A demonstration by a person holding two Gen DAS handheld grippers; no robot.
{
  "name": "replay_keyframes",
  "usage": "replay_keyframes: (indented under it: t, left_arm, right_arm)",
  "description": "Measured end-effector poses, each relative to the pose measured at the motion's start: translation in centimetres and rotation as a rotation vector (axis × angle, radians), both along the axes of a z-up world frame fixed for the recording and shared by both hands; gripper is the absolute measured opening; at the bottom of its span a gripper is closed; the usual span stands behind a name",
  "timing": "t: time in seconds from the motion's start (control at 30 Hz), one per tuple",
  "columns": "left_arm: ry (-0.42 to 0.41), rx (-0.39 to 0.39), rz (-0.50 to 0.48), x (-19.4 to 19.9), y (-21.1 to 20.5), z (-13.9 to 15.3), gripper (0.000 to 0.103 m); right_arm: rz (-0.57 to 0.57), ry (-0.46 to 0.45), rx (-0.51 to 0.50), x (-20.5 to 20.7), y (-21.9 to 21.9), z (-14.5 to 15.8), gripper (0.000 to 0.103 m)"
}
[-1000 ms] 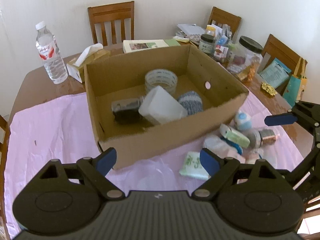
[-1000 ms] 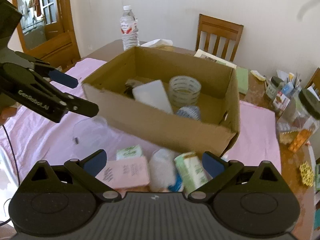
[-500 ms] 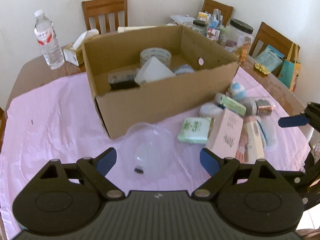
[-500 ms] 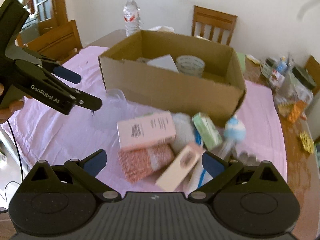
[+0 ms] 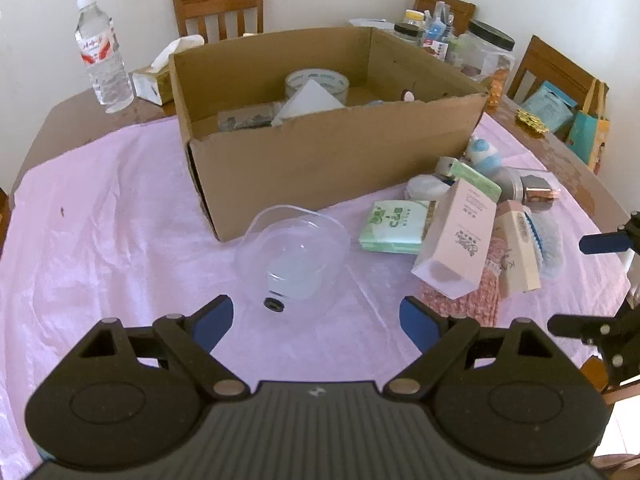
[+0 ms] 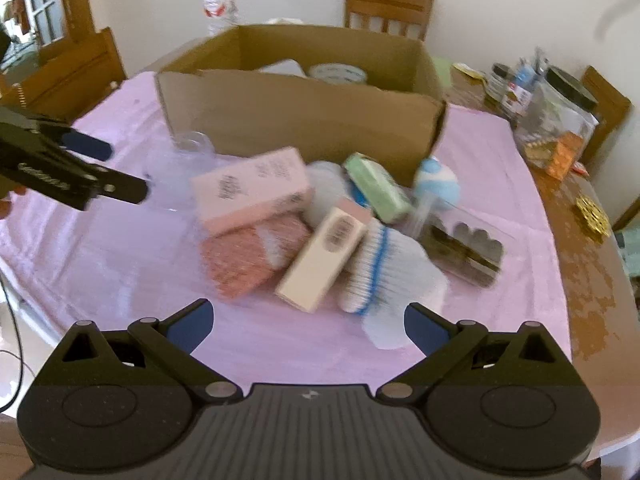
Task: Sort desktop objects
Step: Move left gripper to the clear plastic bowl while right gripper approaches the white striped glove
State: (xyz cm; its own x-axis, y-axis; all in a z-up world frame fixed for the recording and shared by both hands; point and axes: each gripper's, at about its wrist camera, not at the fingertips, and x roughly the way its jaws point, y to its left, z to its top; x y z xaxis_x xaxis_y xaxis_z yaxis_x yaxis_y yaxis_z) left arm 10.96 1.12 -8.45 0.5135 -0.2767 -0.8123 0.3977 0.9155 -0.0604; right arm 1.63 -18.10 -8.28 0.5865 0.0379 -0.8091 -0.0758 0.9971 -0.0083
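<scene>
We list 2 grippers, both spread and empty. Since a second ago both views have dropped from looking into the cardboard box [image 5: 332, 160] to the pile beside it, so we judge the next pick is being lined up.

Left gripper [image 5: 316, 320]: faces the clear plastic container [image 5: 296, 248] on the pink cloth [image 5: 100, 248] over the counter.

Right gripper [image 6: 306, 326]: faces the pile just beside the box: pink carton [image 6: 250, 188], cream carton [image 6: 324, 258], brush [image 6: 372, 268], green packet [image 6: 378, 186].

Box already holds a tape roll [image 5: 317, 82].

Writing: carton print too small to read; the left gripper's arm lettering is blurred.
</scene>
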Motion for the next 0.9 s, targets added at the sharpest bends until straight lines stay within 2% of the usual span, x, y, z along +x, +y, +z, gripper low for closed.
replay_keyframes:
  t: [0.3, 0.47, 0.7, 0.9]
  left_arm:
    - [0.044, 0.026, 0.036, 0.6, -1.2, -1.4, 0.090]
    - [0.055, 0.062, 0.044, 1.3, -1.8, -1.7, 0.090]
    - [0.059, 0.096, 0.054, 2.0, -2.3, -1.9, 0.090]
    - [0.023, 0.167, 0.023, 2.7, -3.1, -2.2, 0.090]
  right_arm:
    - [-0.036, 0.068, -0.046, 0.7, -4.2, -3.2, 0.103]
    - [-0.026, 0.088, -0.023, 1.7, -5.3, -4.5, 0.103]
    - [0.021, 0.079, -0.004, 3.4, -5.5, -5.0, 0.103]
    - [0.063, 0.071, -0.005, 4.6, -5.4, -5.1, 0.103]
